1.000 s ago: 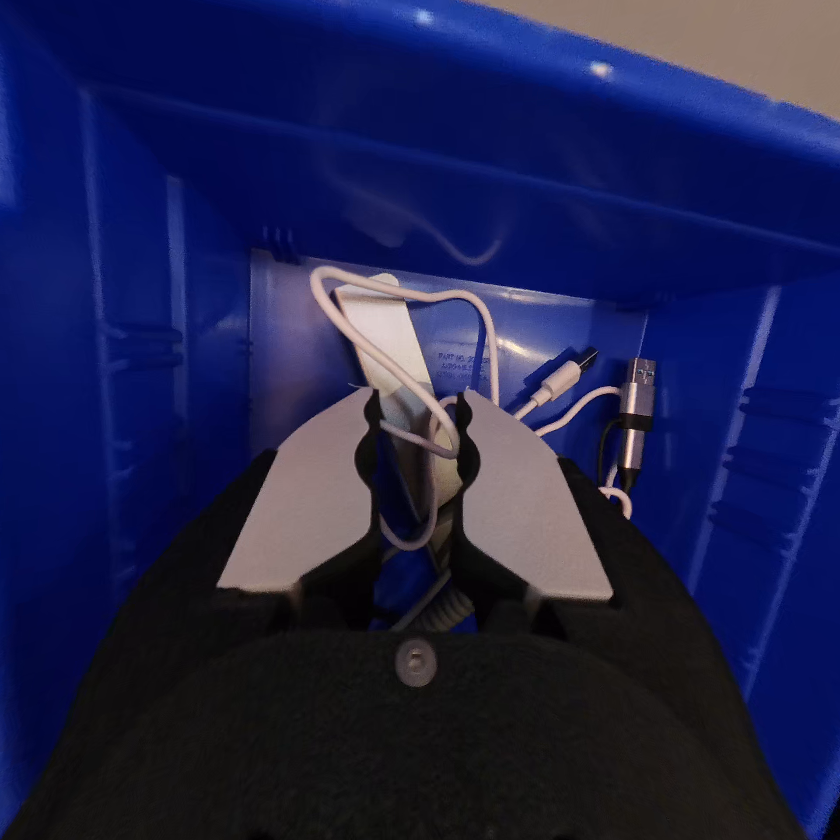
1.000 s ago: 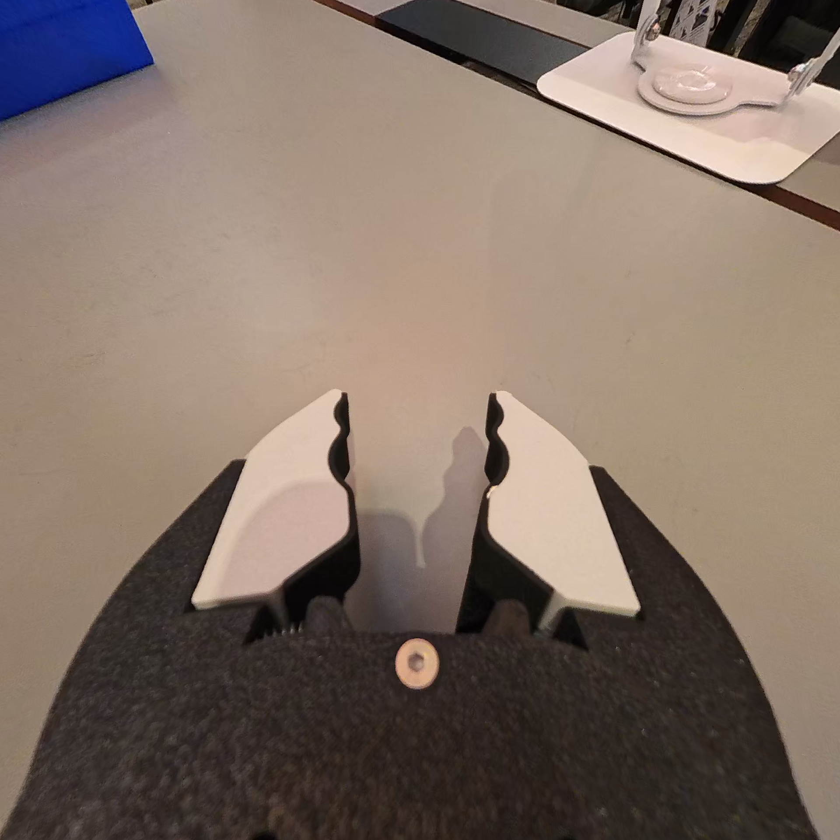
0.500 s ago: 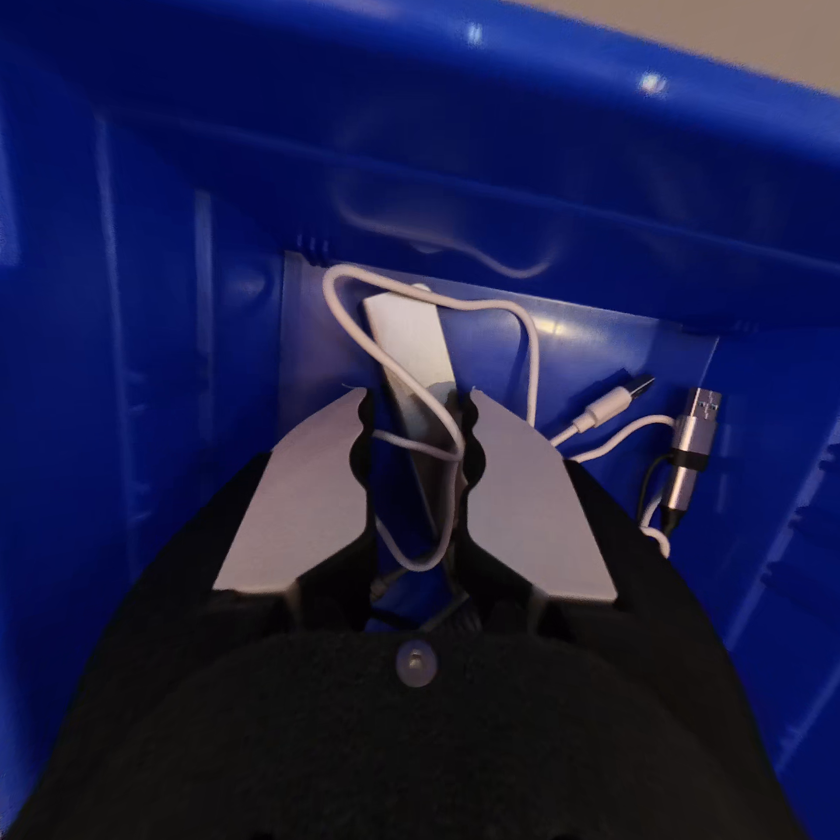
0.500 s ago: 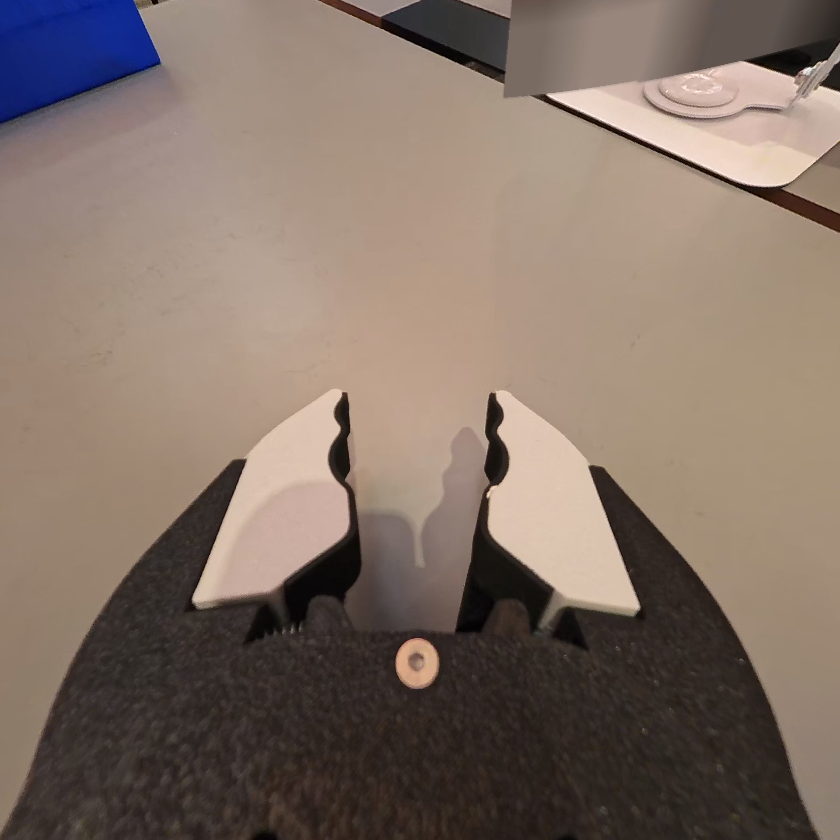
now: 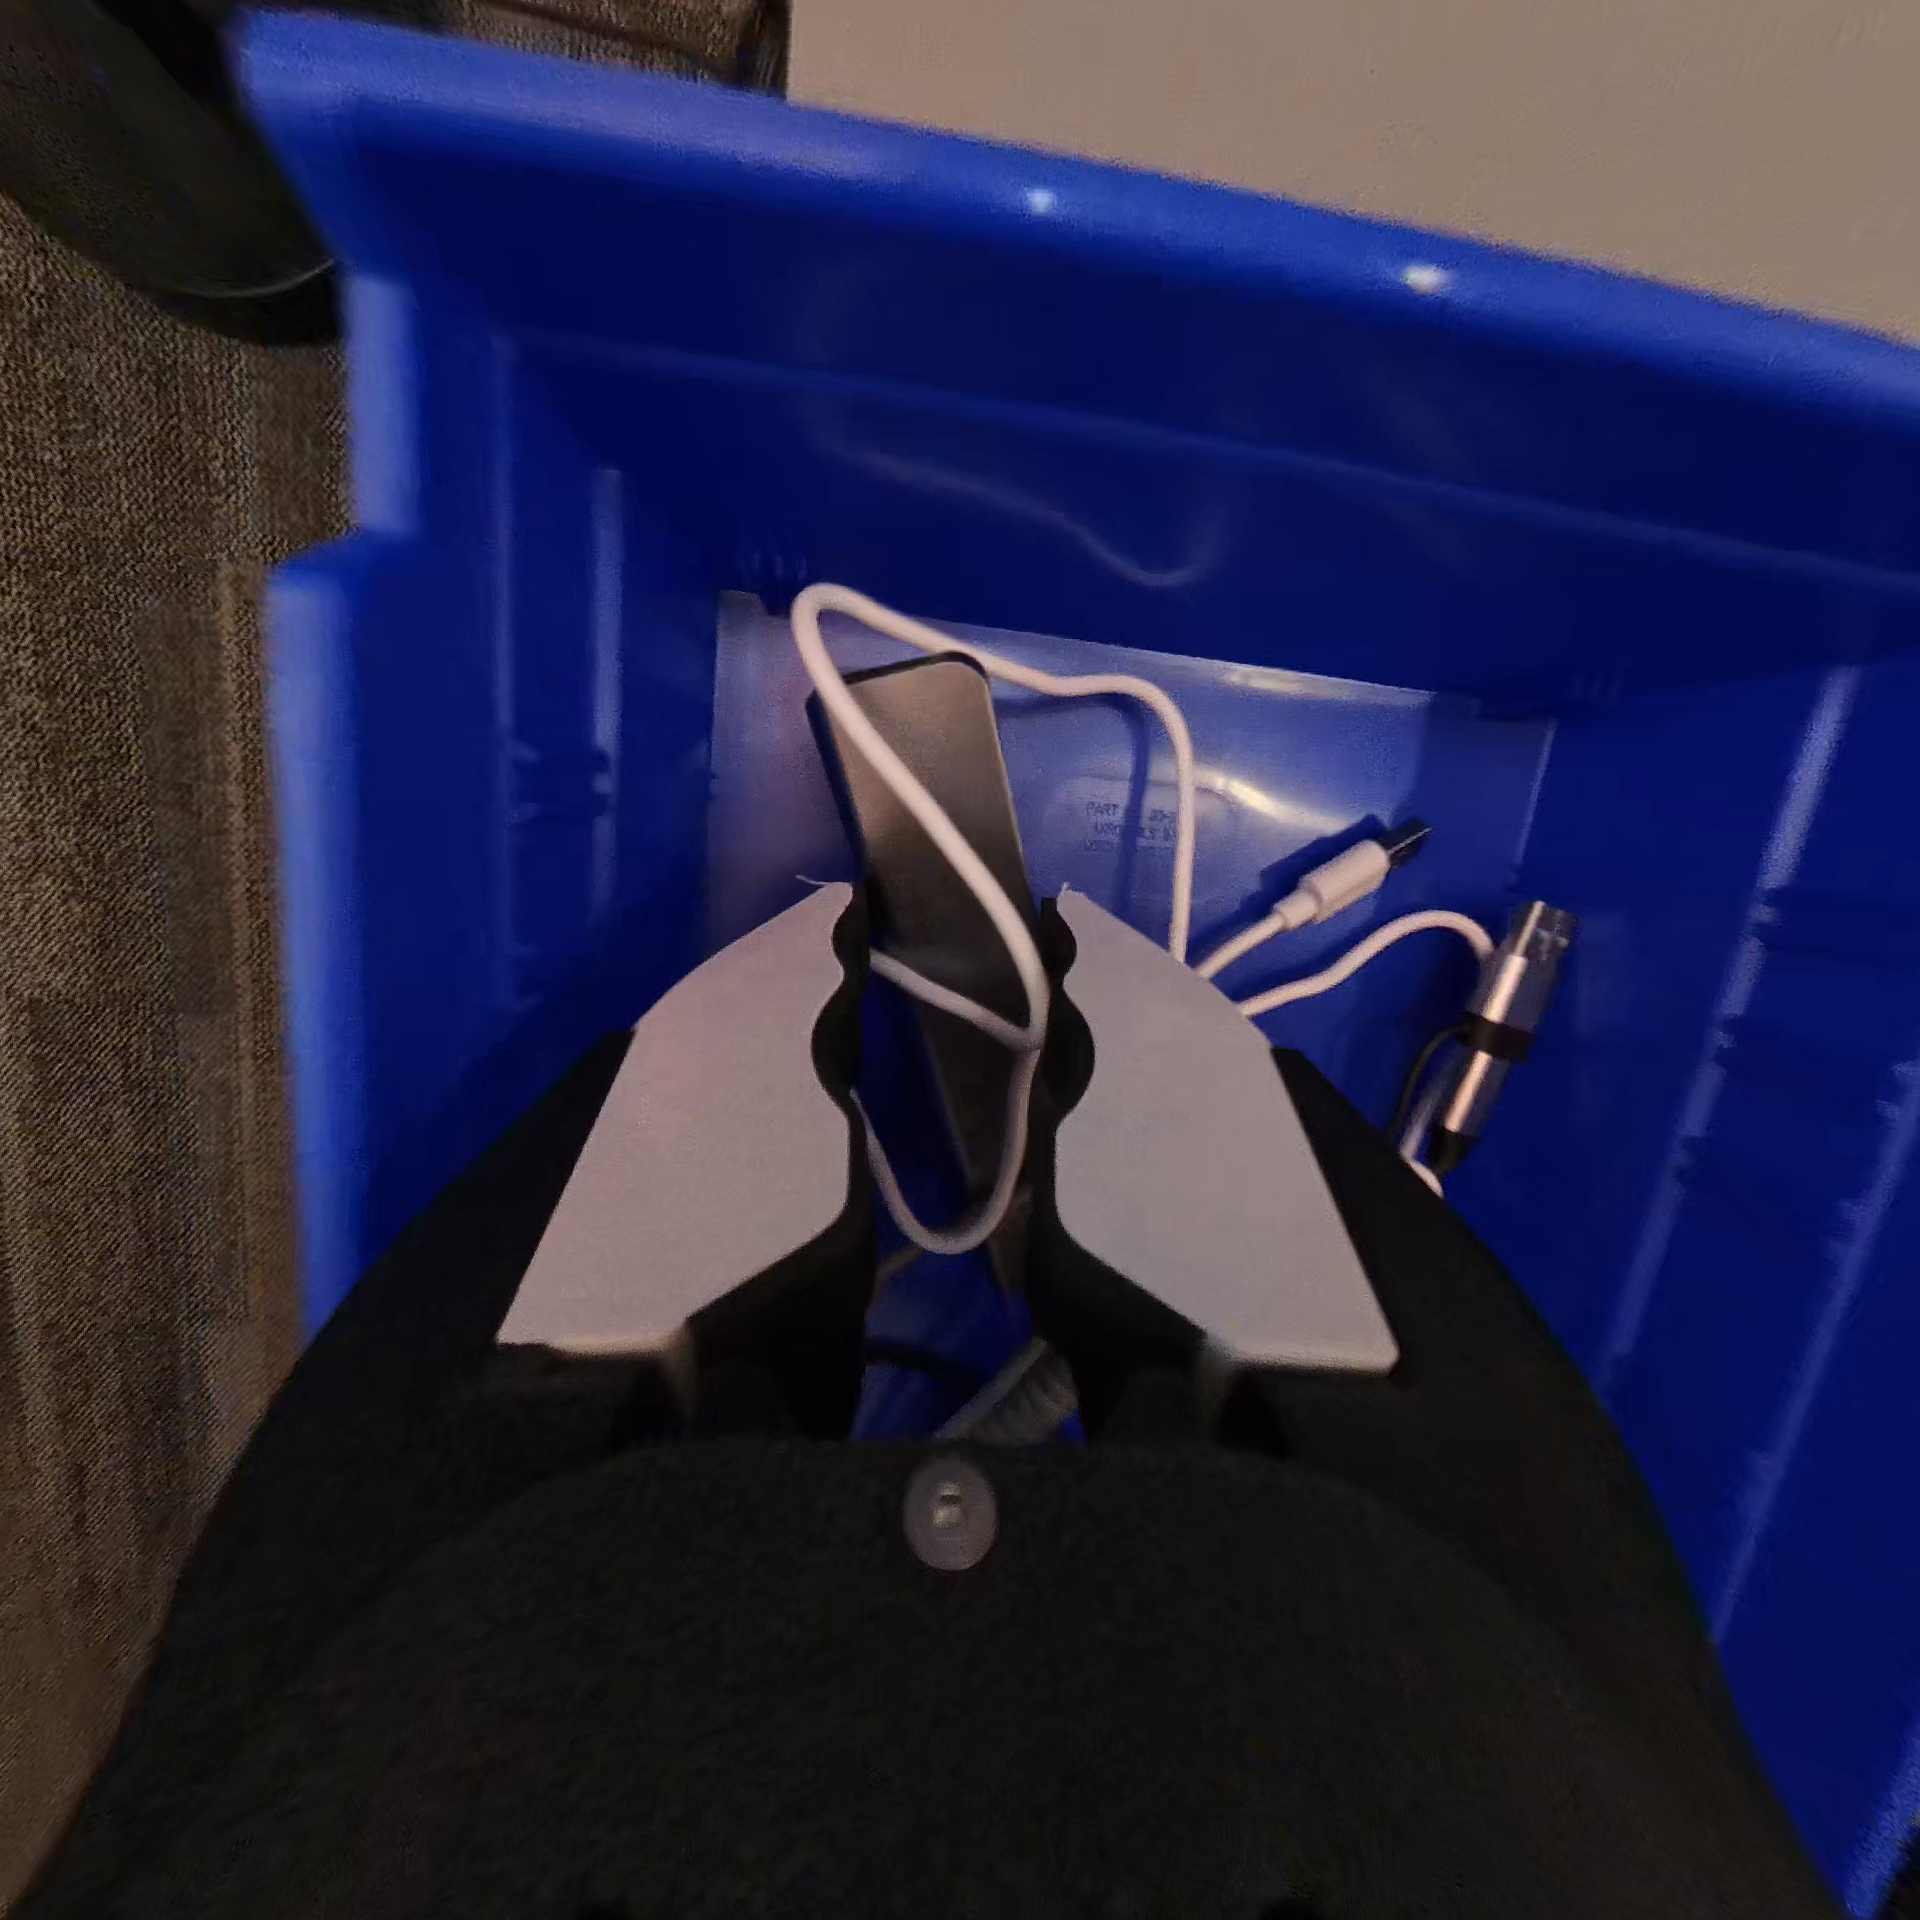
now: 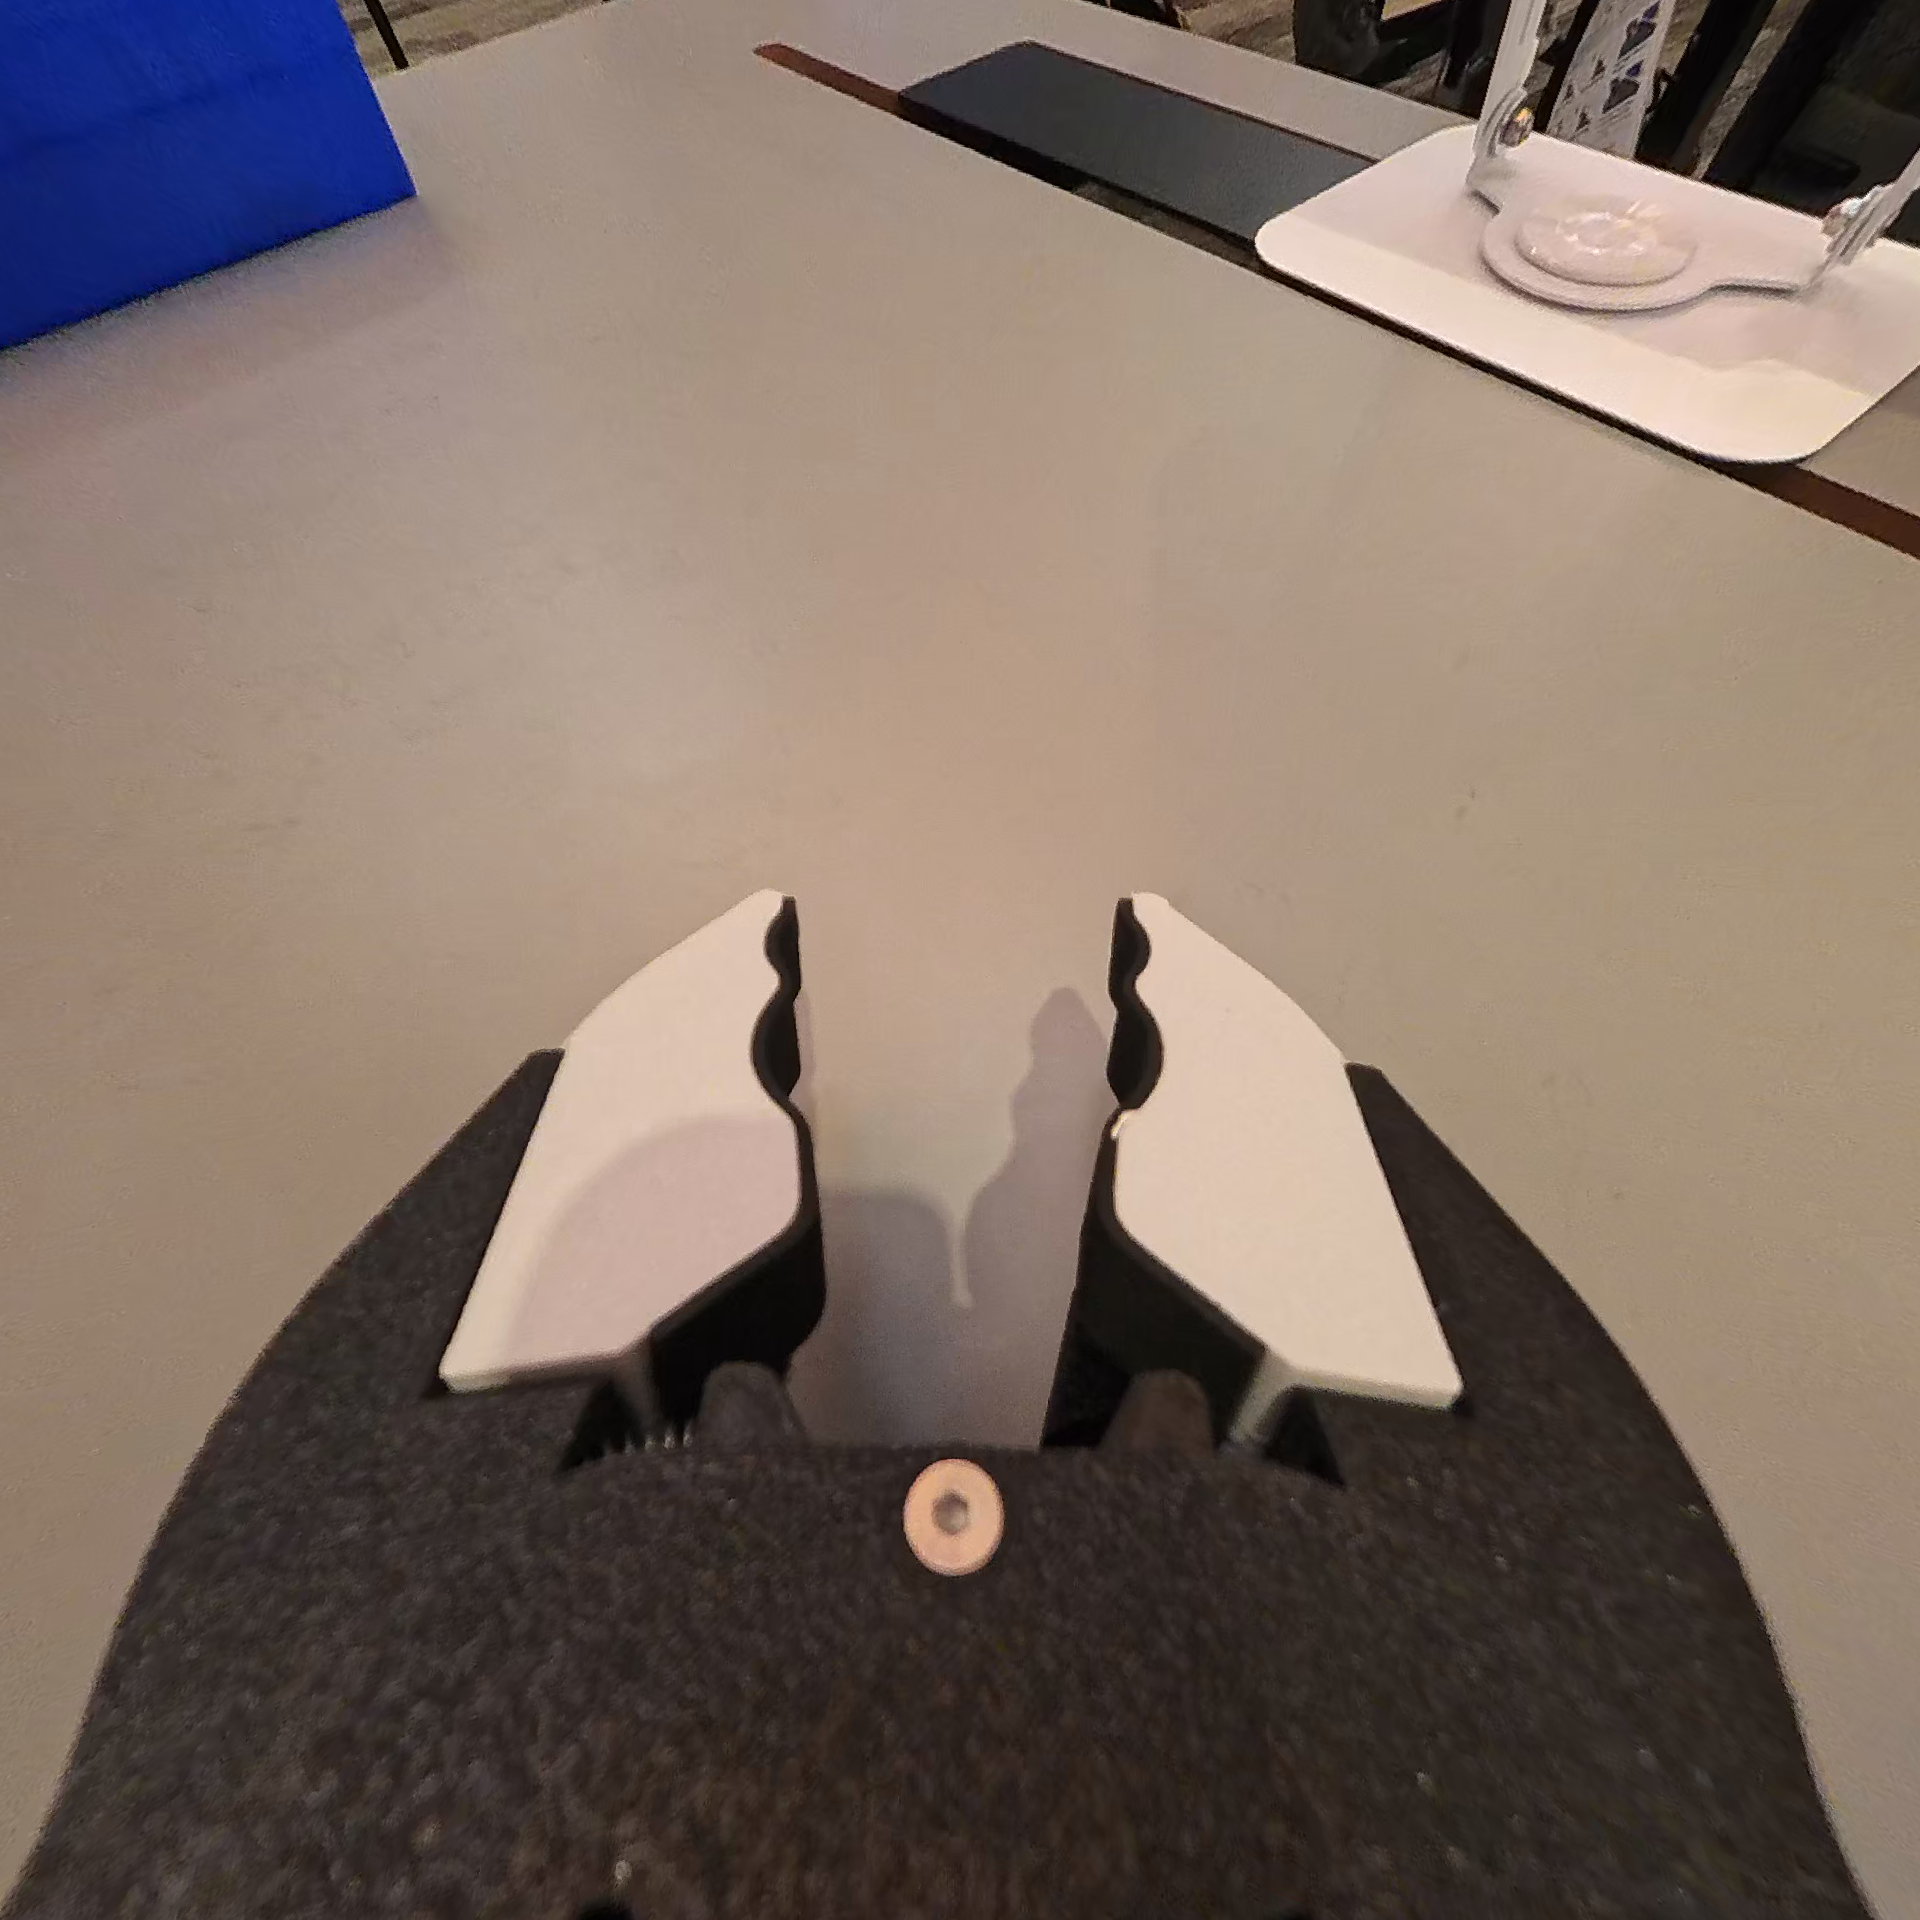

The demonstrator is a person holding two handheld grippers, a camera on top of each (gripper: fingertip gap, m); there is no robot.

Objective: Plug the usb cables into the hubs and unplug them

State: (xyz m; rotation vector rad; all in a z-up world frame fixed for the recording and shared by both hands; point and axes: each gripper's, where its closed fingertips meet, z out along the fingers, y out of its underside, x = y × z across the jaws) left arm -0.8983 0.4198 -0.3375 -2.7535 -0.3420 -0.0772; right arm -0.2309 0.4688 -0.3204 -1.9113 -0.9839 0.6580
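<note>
In the left wrist view my left gripper [image 5: 948,914] is inside a blue bin [image 5: 935,364], shut on a flat grey USB hub [image 5: 925,790] that stands tilted between the fingers. A white cable [image 5: 1174,748] loops over the hub and through the jaws. Its white plug [image 5: 1351,883] lies on the bin floor to the right. A silver USB plug with a dark cord [image 5: 1507,997] lies by the bin's right wall. My right gripper [image 6: 954,914] is open and empty, low over the grey table [image 6: 935,520].
The bin's walls close in around the left gripper on three sides. Carpet [image 5: 125,831] shows to the left of the bin. In the right wrist view the blue bin [image 6: 177,156] is at far left, with a black pad [image 6: 1122,135] and a white stand base [image 6: 1621,312] at far right. Some 70 centimetres of space lies between my two pairs of fingers. The white stand base [image 6: 1621,312] is about 35 centimetres from my right fingertips.
My left gripper has risen with the hub, so more of the bin's rim and the carpet show. The right gripper has hardly moved.
</note>
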